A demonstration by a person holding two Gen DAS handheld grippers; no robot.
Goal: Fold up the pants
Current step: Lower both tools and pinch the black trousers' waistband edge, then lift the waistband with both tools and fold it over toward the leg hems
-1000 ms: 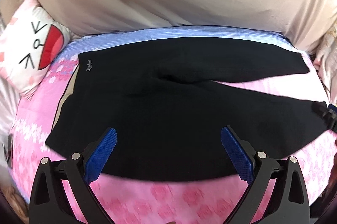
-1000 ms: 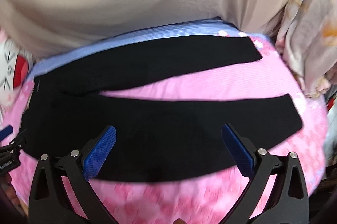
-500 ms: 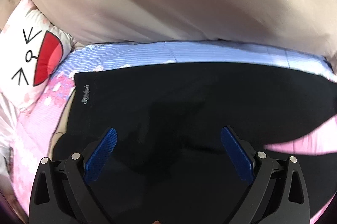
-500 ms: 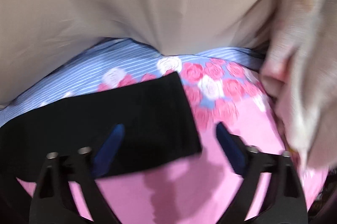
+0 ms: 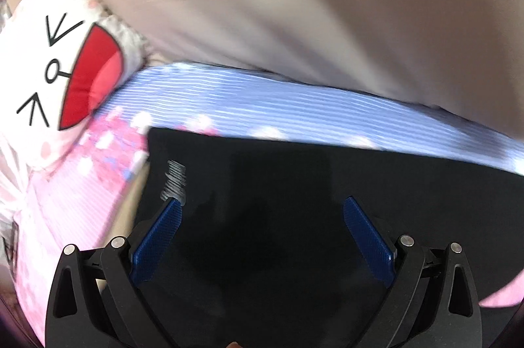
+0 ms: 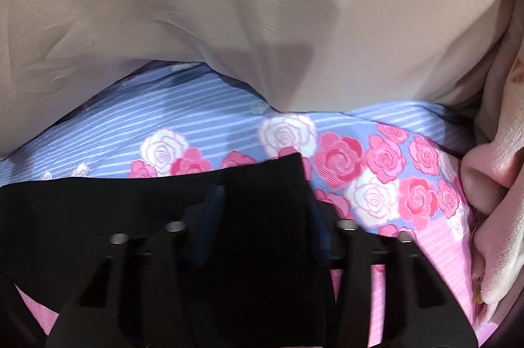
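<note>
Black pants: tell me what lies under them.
The black pants lie on a bedsheet with pink and white roses and blue stripes. The sheet directly beneath them is covered, so anything else there is hidden.

A bedsheet covered the bed, striped blue along its far edge and pink nearer the camera. In the right wrist view the sheet showed pink and white roses across the blue band. A beige cloth hung behind the sheet, its lower edge draped onto the blue stripes. A white pillow with a drawn face and red mouth lay at the sheet's left end. Pale pink bedding was bunched at the sheet's right end.
</note>
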